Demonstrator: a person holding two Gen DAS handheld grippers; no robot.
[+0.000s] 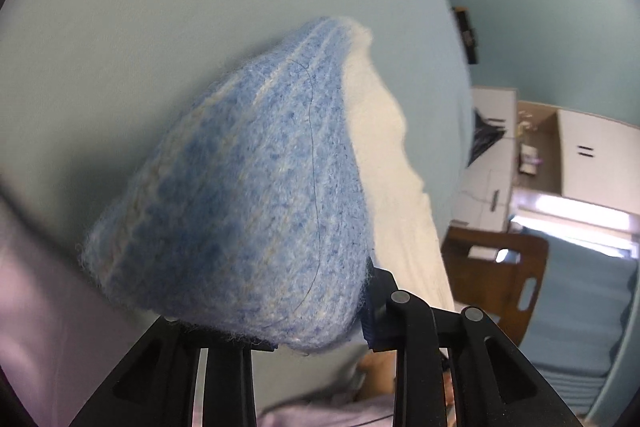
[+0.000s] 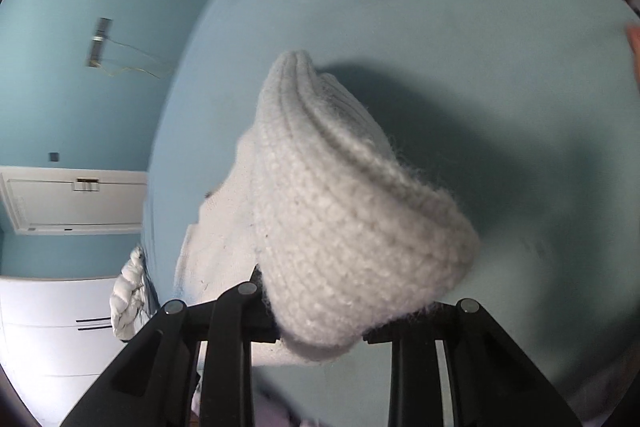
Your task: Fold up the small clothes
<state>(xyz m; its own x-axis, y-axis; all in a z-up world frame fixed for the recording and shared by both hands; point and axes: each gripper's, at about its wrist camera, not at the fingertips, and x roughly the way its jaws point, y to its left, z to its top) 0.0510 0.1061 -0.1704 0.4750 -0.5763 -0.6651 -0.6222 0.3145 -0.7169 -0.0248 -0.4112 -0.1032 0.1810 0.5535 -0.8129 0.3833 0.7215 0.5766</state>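
Garment: a small knitted piece, blue at one end, pale grey-white at the other, is held up above the light blue sheet.
Left gripper: clamped on the blue end.
Right gripper: clamped on the ribbed pale end.
Handling: judged light, soft, floppy; the fuzzy knit should not slip.
Hold points: thick ribbed edges are judged best.
Room: bare sheet lies below; its edge is near on one side.

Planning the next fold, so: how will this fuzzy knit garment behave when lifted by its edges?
Probably floppy: the knit garment bunches and droops over the left gripper instead of holding shape. Likely light and grippy, as its fuzzy, thick ribbed edge hangs from the right gripper clamped on one small pinch.
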